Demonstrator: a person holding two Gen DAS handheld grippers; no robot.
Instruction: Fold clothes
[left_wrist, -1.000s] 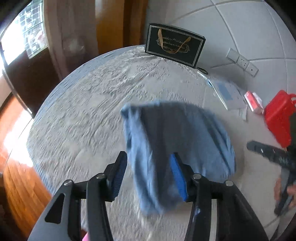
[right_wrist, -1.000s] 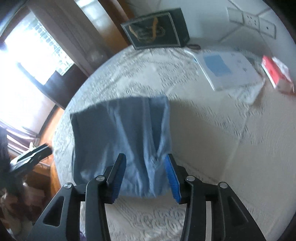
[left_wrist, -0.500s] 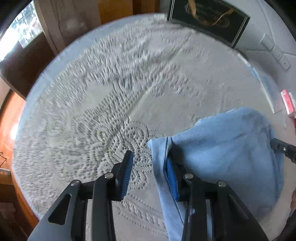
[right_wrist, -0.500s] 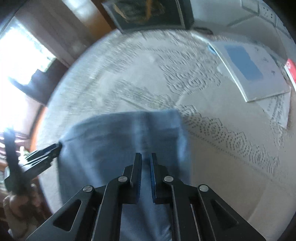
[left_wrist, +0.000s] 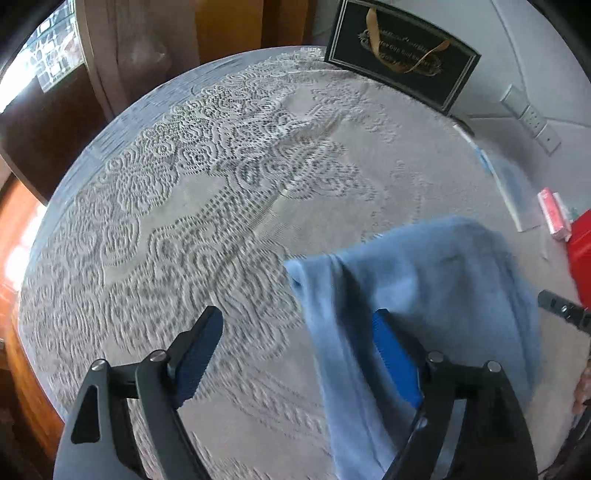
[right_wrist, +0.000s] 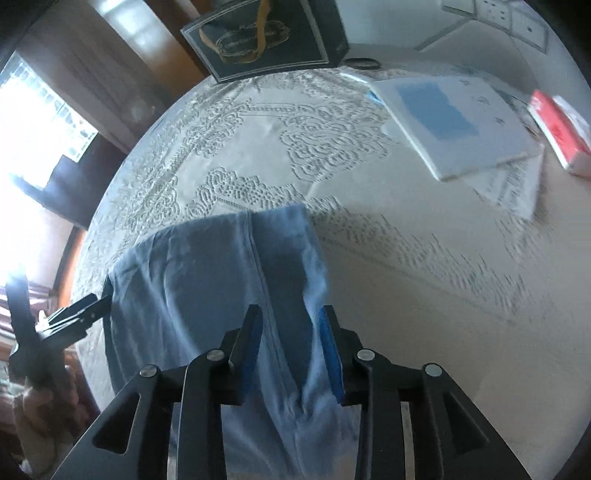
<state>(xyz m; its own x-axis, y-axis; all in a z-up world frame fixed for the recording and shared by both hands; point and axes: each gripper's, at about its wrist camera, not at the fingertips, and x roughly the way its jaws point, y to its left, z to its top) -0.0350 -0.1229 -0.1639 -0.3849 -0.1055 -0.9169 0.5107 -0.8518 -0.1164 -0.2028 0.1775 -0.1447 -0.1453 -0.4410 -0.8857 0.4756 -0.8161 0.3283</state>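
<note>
One garment: a light blue cloth (left_wrist: 424, 295), lying partly folded on the lace tablecloth (left_wrist: 221, 203) of a round table.
Left wrist view, cloth: it fills the lower right, its near left corner turned over in a thick hem band; the surface is soft and blurred, with a darker shadowed fold near the middle.
Left wrist view, left gripper (left_wrist: 295, 358): jaws spread wide; the right blue pad lies against or just over the cloth, the left finger stands over bare tablecloth. Nothing is pinched between them.
Left wrist view, right gripper (left_wrist: 561, 312): only its black tip shows at the right edge, at the cloth's far side.
Left wrist view, surroundings: a black gift bag (left_wrist: 402, 55) stands at the table's far edge; a red box (left_wrist: 581, 258) sits at the right.
Right wrist view, cloth (right_wrist: 207, 288): it hangs toward the camera, a stitched seam running down its middle, with a dark crease to the right of it.
Right wrist view, right gripper (right_wrist: 291, 350): jaws parted, straddling the seam and crease; whether the pads touch the fabric I cannot tell.
Right wrist view, left gripper (right_wrist: 99, 306): its tip sits at the cloth's left edge, a hand (right_wrist: 40, 413) holding the handle below.
Right wrist view, surroundings: a white booklet (right_wrist: 454, 122) with a blue patch lies beyond.
</note>
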